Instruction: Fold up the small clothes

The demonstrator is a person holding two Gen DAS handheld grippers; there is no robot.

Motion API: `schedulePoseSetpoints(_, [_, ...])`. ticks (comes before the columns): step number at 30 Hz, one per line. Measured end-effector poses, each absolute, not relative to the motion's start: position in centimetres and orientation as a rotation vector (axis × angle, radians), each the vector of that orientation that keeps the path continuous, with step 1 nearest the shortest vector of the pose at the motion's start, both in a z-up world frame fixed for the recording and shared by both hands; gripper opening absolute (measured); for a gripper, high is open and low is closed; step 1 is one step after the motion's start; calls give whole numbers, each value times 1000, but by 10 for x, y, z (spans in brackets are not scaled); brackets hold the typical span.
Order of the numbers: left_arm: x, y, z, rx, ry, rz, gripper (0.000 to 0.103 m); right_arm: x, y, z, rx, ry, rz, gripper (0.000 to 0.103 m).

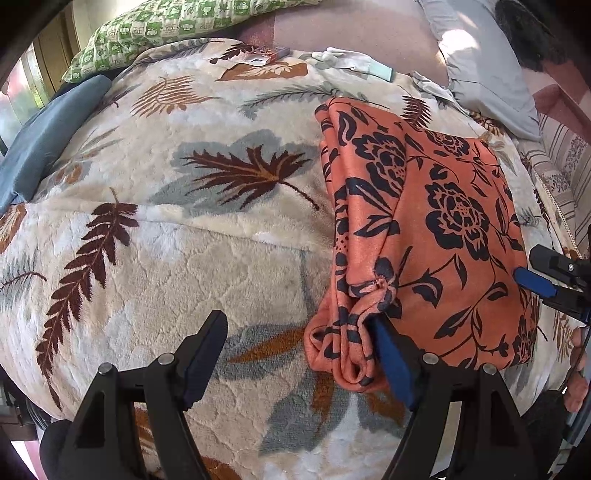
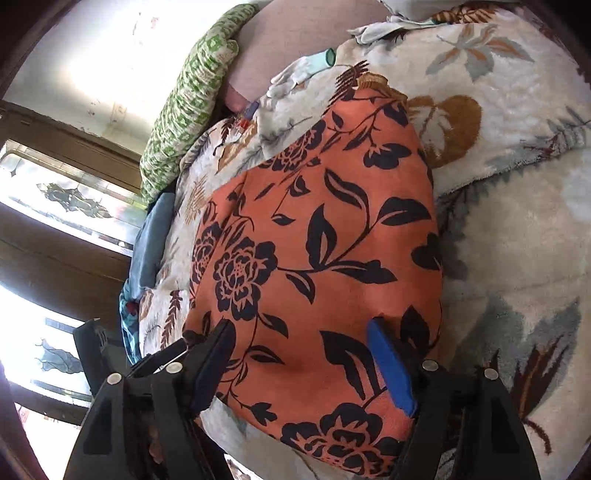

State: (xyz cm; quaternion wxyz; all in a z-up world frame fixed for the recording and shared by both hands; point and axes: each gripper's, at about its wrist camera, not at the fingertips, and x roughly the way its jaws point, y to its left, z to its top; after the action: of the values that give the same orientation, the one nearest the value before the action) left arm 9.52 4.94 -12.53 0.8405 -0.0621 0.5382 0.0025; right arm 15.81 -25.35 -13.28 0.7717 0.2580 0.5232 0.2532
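An orange garment with black flowers (image 1: 424,229) lies folded on a fleece leaf-print blanket (image 1: 184,229). Its bunched left edge ends in a rolled corner near my left gripper (image 1: 295,332), which is open; the right finger touches that corner, and nothing sits between the jaws. My right gripper (image 1: 543,280) shows at the garment's right edge. In the right wrist view the garment (image 2: 314,258) fills the centre and my right gripper (image 2: 299,336) is open, with both fingers over the cloth's near edge.
A green patterned pillow (image 1: 147,33) and a blue cushion (image 1: 48,136) lie at the blanket's far left. A grey pillow (image 1: 487,74), pale gloves (image 1: 351,62) and a small box (image 1: 266,55) lie at the far edge. Windows (image 2: 55,206) show behind.
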Motion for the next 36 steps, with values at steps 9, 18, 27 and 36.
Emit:
schedulePoseSetpoints(9, [83, 49, -115, -122, 1120, 23, 79, 123, -239, -106, 471, 1104, 569, 78])
schedulePoseSetpoints(18, [76, 51, -103, -171, 1092, -21, 79, 120, -242, -132, 454, 1179, 509, 78])
schedulePoseSetpoints(27, [98, 65, -88, -364, 1036, -177, 80, 106, -278, -104, 611, 1015, 496, 79])
schedulePoseSetpoints(36, [105, 57, -141, -315, 1179, -22, 83, 120, -243, -140, 497, 1171, 534, 81])
